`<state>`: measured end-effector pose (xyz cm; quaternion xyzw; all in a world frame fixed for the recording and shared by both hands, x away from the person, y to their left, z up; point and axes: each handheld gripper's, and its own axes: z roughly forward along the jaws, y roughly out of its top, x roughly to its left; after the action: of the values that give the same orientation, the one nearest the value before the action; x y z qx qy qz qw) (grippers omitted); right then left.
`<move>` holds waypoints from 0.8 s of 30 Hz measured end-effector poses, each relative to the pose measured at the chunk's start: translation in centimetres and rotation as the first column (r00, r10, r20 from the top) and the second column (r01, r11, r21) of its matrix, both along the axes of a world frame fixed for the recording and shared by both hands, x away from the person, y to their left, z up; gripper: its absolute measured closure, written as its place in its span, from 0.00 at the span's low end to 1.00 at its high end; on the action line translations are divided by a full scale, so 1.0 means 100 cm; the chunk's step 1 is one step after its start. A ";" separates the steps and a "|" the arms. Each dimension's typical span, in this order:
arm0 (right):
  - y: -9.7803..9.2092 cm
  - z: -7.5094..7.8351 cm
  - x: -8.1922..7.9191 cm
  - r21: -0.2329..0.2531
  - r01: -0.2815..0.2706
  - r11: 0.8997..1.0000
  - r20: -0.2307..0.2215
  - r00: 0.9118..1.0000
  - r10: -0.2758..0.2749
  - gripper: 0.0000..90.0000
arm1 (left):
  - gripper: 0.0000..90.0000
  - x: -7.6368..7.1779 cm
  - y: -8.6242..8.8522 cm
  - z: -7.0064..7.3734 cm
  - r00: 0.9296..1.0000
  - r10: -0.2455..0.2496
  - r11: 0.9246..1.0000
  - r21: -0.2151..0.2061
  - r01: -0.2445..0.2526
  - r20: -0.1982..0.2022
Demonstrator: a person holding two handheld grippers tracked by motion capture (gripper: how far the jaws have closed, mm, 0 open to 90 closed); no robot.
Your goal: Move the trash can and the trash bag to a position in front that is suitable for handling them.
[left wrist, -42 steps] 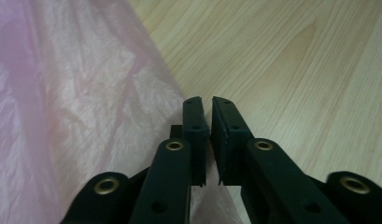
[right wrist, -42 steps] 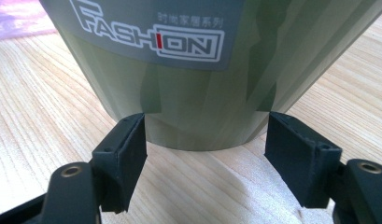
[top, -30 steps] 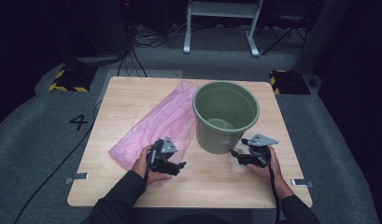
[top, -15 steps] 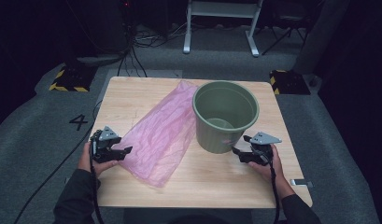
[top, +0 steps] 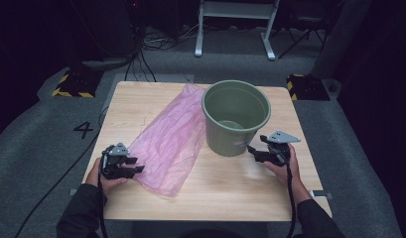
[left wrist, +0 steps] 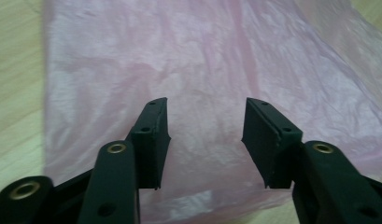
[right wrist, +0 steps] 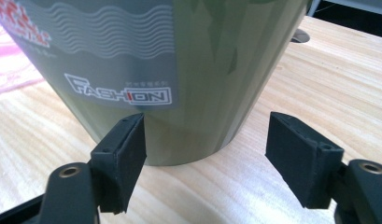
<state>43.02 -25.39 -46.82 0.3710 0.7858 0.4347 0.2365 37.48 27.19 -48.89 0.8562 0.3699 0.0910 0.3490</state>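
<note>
Now the left gripper [top: 136, 166], jaws wide apart like the right gripper [top: 251, 149], should pinch 1 bag [top: 168, 139] edge (thin, slippery).

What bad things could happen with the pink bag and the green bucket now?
The pink bag is thin and lies flat, so the open left hand-held gripper might pinch only one layer or slide it along the table. The right hand-held gripper is open close to the green bucket and could nudge or tip it.
</note>
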 end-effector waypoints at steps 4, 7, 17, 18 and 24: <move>0.004 0.001 0.006 0.010 0.007 1.000 -0.004 1.000 -0.007 0.33 | 0.64 -0.004 -0.012 -0.001 0.999 -0.041 0.999 0.000 0.041 -0.005; 0.007 0.000 0.007 0.010 0.005 1.000 -0.001 1.000 -0.005 0.34 | 0.66 -0.007 -0.022 -0.002 0.997 -0.074 0.997 -0.002 0.074 -0.005; -0.001 0.004 0.000 0.023 -0.011 1.000 -0.028 1.000 0.012 0.35 | 0.62 -0.023 -0.089 -0.002 0.978 -0.209 0.978 0.023 0.208 0.019; -0.002 0.005 -0.002 0.025 -0.013 1.000 -0.036 0.999 0.014 0.35 | 0.62 -0.024 -0.097 -0.002 0.976 -0.218 0.976 0.026 0.217 0.021; -0.006 0.002 -0.016 -0.015 -0.056 0.998 -0.050 0.997 0.055 0.36 | 0.59 -0.028 -0.140 -0.001 0.968 -0.247 0.968 0.063 0.244 0.038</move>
<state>41.44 -26.01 -46.59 0.3578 0.8050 0.4252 0.2079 34.73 13.20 -49.02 0.9029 0.2505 0.0771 0.3408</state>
